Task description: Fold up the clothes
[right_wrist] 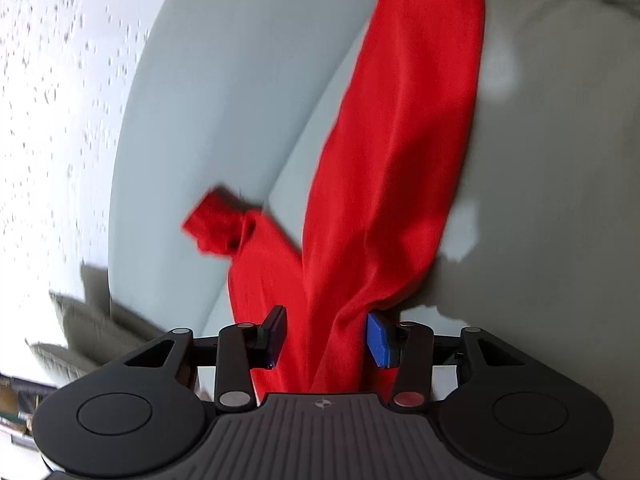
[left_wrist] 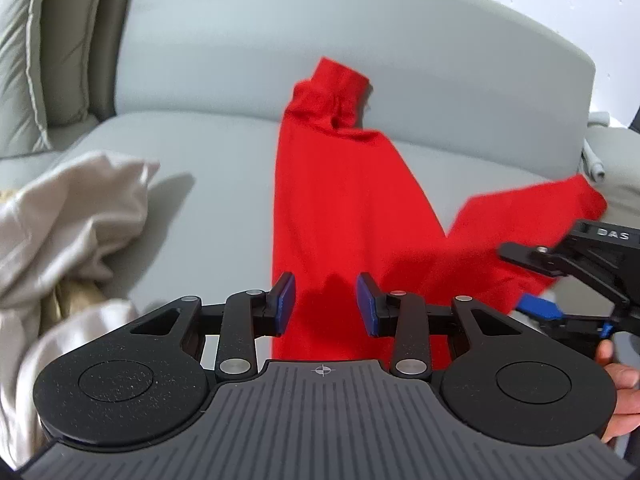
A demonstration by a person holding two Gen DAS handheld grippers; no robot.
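Observation:
A red garment (left_wrist: pixel 340 200) lies on the grey sofa seat (left_wrist: pixel 224 216), one part running up to the backrest and another reaching right. My left gripper (left_wrist: pixel 325 304) is open just above its near edge, with red cloth showing between the pads. My right gripper (left_wrist: pixel 540 304) shows at the right edge of the left wrist view, tilted over the cloth. In the right wrist view the right gripper (right_wrist: pixel 326 334) is open, and a bunched fold of the red garment (right_wrist: pixel 400 160) passes between its pads, which do not pinch it.
A pile of beige and white clothes (left_wrist: pixel 68 220) lies on the seat at the left. A grey cushion (left_wrist: pixel 36 40) stands at the back left. The sofa backrest (left_wrist: pixel 280 40) rises behind, with a speckled white wall (right_wrist: pixel 48 80) beyond.

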